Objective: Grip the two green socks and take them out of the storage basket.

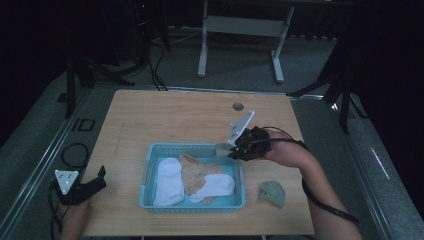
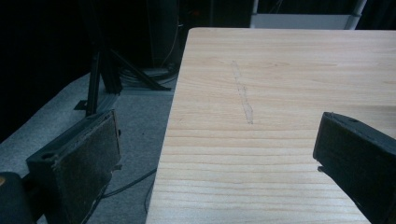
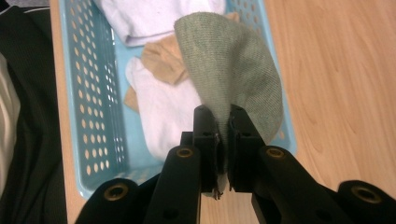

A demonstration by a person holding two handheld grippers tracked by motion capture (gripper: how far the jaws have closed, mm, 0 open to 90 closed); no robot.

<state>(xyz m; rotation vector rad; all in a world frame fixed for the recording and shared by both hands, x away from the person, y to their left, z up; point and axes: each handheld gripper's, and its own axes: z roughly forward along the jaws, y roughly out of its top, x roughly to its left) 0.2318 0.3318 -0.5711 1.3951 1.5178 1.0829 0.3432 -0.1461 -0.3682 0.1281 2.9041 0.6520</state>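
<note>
My right gripper (image 1: pixel 229 149) hangs over the right rim of a light blue basket (image 1: pixel 147 170), shut on a grey-green sock (image 1: pixel 221 149). In the right gripper view the sock (image 3: pixel 233 70) droops from the closed jaws (image 3: pixel 223 119) above the basket (image 3: pixel 88 116). Inside lie white socks (image 1: pixel 169 181) and a tan sock (image 1: pixel 192 170). A second grey-green sock (image 1: pixel 272 193) rests on the table to the right of the basket. Off the table's front left corner my left gripper (image 1: pixel 100 180) stands open, with nothing between its jaws (image 2: pixel 215 158).
The wooden table (image 1: pixel 175 117) has a small round hole (image 1: pixel 238 106) near its far edge. A faint scratch (image 2: pixel 243 98) marks the wood ahead of the left gripper. Dark stands (image 1: pixel 75 75) and a white frame (image 1: pixel 240 30) stand on the grey floor beyond.
</note>
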